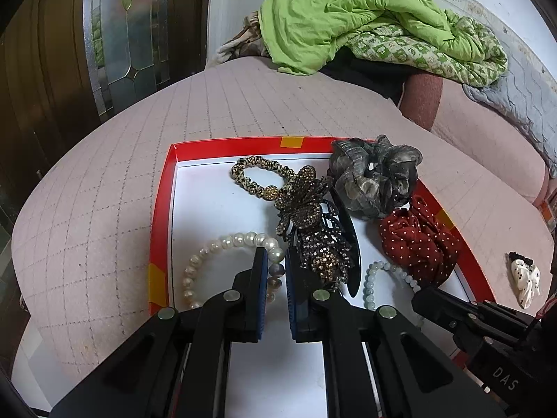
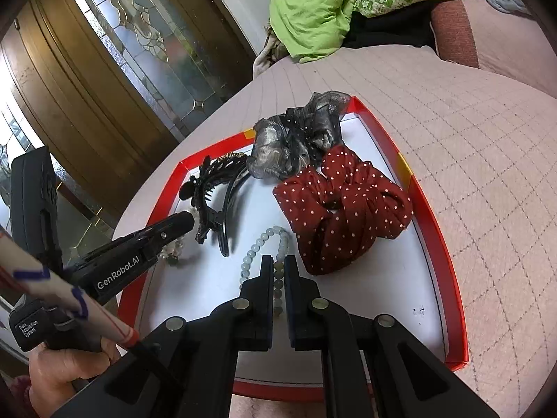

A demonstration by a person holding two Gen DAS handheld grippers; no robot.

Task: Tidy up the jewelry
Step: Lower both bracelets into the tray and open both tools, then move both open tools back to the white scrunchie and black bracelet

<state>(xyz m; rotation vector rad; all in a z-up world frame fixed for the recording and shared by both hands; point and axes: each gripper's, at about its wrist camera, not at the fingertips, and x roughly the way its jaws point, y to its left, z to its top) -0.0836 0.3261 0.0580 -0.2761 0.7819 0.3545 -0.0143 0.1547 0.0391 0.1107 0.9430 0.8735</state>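
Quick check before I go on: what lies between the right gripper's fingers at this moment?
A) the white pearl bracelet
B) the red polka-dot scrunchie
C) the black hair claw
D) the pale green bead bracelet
D: in the right wrist view the right gripper is shut on the pale green bead bracelet, whose beads run between its fingers; the red polka-dot scrunchie lies apart to the right.

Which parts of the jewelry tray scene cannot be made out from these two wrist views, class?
- Pearl bracelet: left wrist view, near part hidden behind the left gripper.
- Jade bead bracelet: right wrist view, near part hidden behind the right gripper.
- Red tray: near rim covered by gripper bodies in both views.
- White bow: left wrist view, too small to identify surely.
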